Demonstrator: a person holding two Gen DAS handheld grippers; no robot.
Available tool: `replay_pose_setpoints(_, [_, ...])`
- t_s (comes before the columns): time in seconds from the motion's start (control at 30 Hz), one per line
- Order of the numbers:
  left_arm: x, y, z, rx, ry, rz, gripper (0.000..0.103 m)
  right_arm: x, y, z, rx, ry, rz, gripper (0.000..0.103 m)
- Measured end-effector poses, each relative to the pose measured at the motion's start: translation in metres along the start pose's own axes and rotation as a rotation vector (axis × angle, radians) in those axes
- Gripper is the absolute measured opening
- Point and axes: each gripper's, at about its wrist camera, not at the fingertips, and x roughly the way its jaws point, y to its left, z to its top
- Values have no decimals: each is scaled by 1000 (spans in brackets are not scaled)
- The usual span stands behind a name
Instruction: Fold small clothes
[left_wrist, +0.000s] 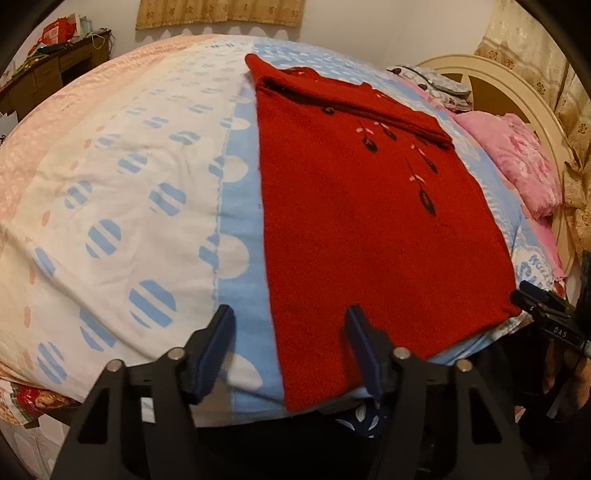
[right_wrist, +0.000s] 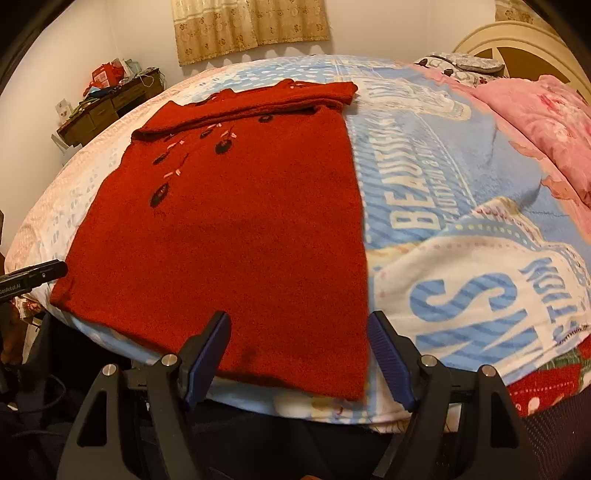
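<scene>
1. Two tongs, left and right, both spread, straddle the near corners of a red sweater lying flat on the bed.
2. Pinch both corners evenly before lifting.

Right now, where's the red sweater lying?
The red knitted sweater lies flat on the blue-and-white blanket, its hem at the bed's near edge. The pink quilt lies to its right.
</scene>
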Motion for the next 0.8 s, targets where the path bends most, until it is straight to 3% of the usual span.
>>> replay_pose_setpoints(0.1, [3,-3,-3,-2,26,-37,55,1,-6,-5,13,7,6,76])
replay_pose_setpoints(0.37, [5,-5,-6,4,38,-14,52,1,-14,-12,34,13,15,76])
replay_pose_setpoints(0.4, [7,-5,-6,5,44,-28,49,2,-15,-13,34,14,18,76])
replay_pose_setpoints(0.47, [11,-10,-8,41,62,-51,31,3,-15,-13,39,22,28,76])
replay_pose_setpoints(0.67, [10,-11,-10,79,53,-25,16,7,-13,-18,36,50,52,75])
replay_pose_setpoints(0.8, [7,-7,-8,76,48,-46,13,9,-14,-20,46,62,62,67])
